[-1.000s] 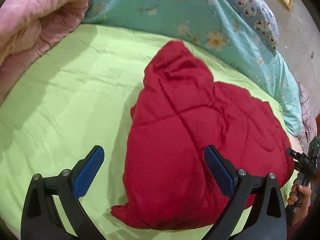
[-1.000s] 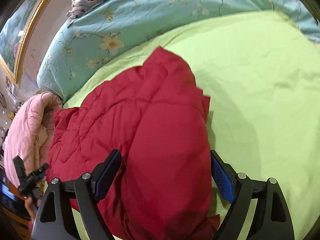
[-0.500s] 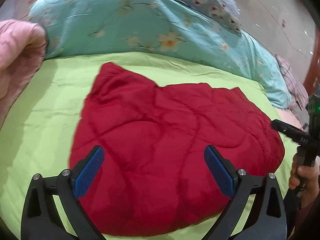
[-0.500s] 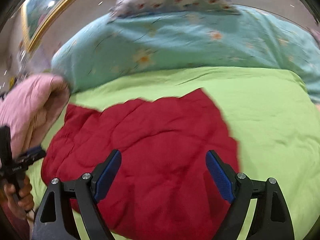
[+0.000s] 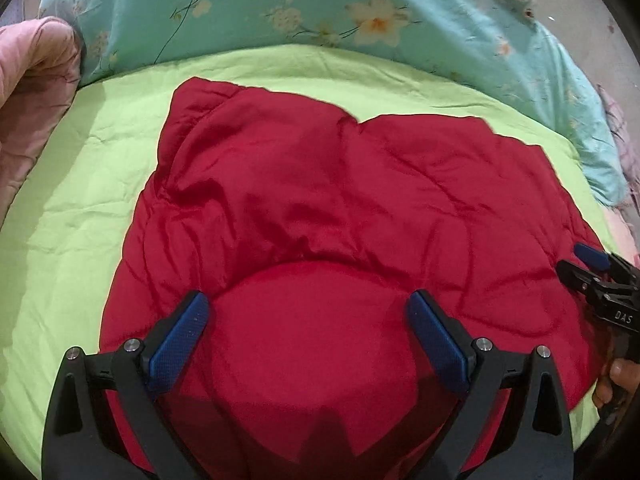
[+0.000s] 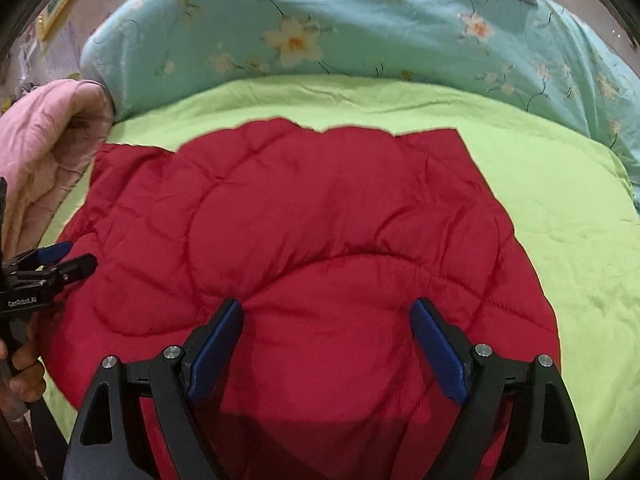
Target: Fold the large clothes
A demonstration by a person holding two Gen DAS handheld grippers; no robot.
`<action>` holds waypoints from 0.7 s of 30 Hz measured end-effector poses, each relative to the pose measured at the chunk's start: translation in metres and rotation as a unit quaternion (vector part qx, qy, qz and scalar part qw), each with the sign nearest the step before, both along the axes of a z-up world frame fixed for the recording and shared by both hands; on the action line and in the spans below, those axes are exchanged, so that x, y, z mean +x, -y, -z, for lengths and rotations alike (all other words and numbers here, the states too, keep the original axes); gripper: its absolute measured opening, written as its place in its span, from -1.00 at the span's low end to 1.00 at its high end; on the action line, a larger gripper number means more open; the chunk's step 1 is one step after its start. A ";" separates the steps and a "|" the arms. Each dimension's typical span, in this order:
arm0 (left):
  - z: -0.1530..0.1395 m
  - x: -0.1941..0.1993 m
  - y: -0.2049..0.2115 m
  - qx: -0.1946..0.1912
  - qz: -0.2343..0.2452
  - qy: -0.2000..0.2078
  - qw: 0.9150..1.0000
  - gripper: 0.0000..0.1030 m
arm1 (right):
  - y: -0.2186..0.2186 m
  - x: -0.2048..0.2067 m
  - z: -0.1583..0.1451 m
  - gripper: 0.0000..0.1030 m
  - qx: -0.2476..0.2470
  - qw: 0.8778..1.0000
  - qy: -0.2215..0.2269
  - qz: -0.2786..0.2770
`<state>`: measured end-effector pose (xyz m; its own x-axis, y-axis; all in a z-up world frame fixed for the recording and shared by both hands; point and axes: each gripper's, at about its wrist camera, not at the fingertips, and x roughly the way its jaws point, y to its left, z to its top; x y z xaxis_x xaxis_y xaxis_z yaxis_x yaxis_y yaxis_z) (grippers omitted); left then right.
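Red quilted garment (image 5: 352, 216) lies spread on green bed sheet (image 5: 80, 184). We hold left claw (image 5: 308, 336) and right claw (image 6: 328, 344) apart, empty, above near hem. Looks soft, puffy, slippery; we'd pinch corners at 10 and 2 o'clock.

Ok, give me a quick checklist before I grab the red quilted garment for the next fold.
1. Left gripper open: ok, jaws wide apart.
2. Right gripper open: ok.
3. Neither holds cloth: ok, both hover over the red garment.
4. Garment spread flat on the green sheet: not ok, creased and puffy, far edge uneven.
5. Pink blanket apart from the garment: cannot tell, they look close at the garment's left corner.
6. Near edge visible for a grab: cannot tell, hidden below the grippers.
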<state>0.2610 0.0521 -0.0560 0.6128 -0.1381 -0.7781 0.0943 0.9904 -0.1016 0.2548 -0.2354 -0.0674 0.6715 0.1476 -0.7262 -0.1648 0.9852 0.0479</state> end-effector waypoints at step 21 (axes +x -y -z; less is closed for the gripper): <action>0.025 0.035 0.005 0.024 -0.018 -0.035 0.999 1.00 | 0.018 0.042 0.020 0.73 0.036 0.999 -0.022 0.020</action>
